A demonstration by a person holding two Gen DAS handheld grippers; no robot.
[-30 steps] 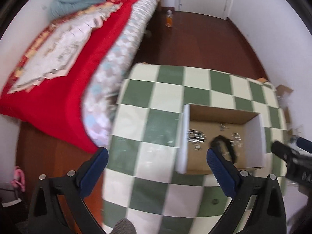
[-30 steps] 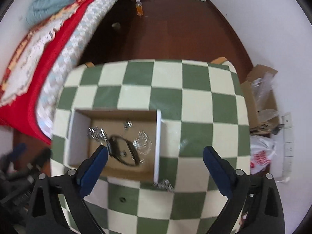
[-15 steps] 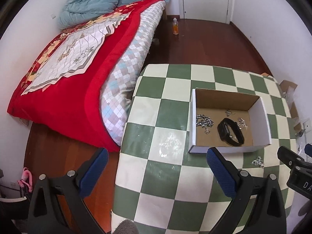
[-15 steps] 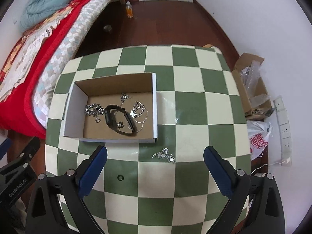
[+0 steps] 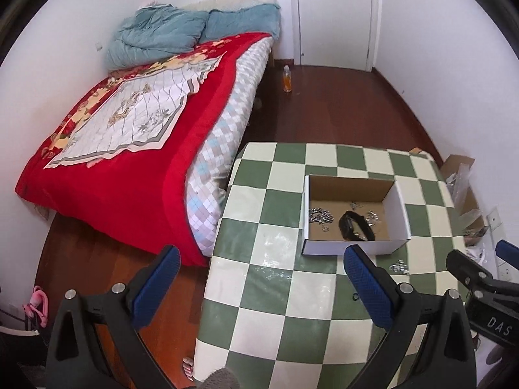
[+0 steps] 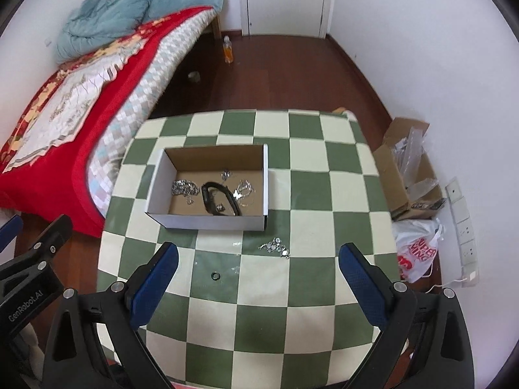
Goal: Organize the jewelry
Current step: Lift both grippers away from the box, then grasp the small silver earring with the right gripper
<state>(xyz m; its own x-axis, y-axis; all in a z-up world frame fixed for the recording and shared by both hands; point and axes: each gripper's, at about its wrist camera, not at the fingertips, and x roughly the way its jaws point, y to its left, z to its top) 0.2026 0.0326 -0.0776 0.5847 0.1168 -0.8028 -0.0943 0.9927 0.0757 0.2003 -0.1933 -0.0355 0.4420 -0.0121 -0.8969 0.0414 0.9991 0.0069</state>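
While spread wide and empty, left claw (image 5: 259, 282) hangs over the checkered surface (image 5: 275, 308); cardboard box (image 5: 399, 214) ahead-right holds black band (image 5: 353, 225) and silver chain (image 5: 319, 218); loose silver piece (image 5: 399, 267) lies just outside its front wall. Right wrist view: right claw (image 6: 258, 277) likewise apart, empty; loose silver piece (image 6: 275, 247) between box (image 6: 207, 220) and claw; bed (image 6: 65, 123) at left

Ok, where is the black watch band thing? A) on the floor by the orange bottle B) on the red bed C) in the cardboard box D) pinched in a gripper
C: the black band lies on the bottom of the open cardboard box, among the silver chains; both grippers are open and empty.
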